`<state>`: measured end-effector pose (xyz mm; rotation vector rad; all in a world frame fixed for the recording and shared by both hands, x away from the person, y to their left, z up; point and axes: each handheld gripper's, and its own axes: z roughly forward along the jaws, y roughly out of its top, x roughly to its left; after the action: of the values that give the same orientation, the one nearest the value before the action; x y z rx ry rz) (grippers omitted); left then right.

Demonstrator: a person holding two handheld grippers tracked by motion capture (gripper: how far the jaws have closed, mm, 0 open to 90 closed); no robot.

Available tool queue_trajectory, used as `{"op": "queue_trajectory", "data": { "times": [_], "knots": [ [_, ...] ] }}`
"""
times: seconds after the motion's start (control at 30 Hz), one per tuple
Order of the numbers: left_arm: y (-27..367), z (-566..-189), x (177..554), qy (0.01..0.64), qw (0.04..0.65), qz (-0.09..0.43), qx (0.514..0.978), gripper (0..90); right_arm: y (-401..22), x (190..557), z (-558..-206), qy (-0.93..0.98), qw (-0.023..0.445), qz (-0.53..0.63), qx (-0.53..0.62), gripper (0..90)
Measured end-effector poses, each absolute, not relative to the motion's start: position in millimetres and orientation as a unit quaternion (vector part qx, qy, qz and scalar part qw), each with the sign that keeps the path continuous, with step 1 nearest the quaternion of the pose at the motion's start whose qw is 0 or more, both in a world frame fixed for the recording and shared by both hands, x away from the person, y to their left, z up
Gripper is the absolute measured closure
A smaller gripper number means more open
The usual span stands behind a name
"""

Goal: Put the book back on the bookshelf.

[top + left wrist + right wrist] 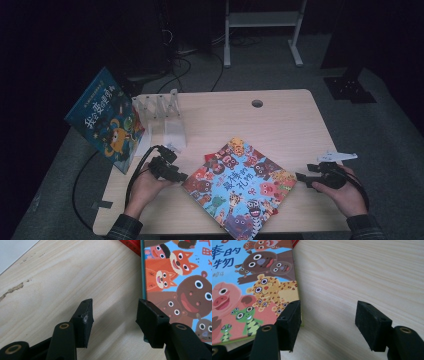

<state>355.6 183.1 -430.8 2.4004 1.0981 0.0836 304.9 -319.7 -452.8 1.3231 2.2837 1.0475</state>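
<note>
**Two books, two grippers, one rack**

On the pale wooden table point(280, 117) lie or stand three things in all: two picture books and one white rack. One animal book point(239, 187) lies flat near the front edge, turned like a diamond, its cover crowded with cartoon bears, foxes, a pig and a leopard. A red edge peeks out from under its upper left side; whether that is part of the same book I cannot tell. The second book, the blue book point(105, 120), stands tilted at the table's left edge, leaning against the white rack point(160, 115), which has several upright dividers. One round hole point(257, 103) sits in the tabletop near the back edge.

Two hands come in from the bottom, one gripper in each. The left gripper point(180, 176) lies low at the animal book's left corner. In the left gripper view its jaws stand wide apart with nothing between them but bare wood; the right-hand jaw sits at or over the book's teal edge point(143, 270), though contact cannot be judged. The right gripper point(301, 176) sits just beside the book's right corner, a grey plate on top. In the right gripper view its jaws are likewise spread wide and empty, the left-hand jaw overlapping the cover's lower corner point(257, 287), the other over bare table.
</note>
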Motion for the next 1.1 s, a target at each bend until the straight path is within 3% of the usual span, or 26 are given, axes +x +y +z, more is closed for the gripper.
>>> {"op": "queue_trajectory", "data": {
  "times": [0.57,1.1],
  "knots": [
    [181,-433,350,0.398,0.238,0.027,0.885,46.1,-320,304,-458,0.797,0.14,0.361,0.463,36.3],
    [181,-434,340,0.389,0.26,-0.014,0.884,42.8,-306,338,-458,0.796,0.147,0.363,0.462,36.2]
  ]
}}
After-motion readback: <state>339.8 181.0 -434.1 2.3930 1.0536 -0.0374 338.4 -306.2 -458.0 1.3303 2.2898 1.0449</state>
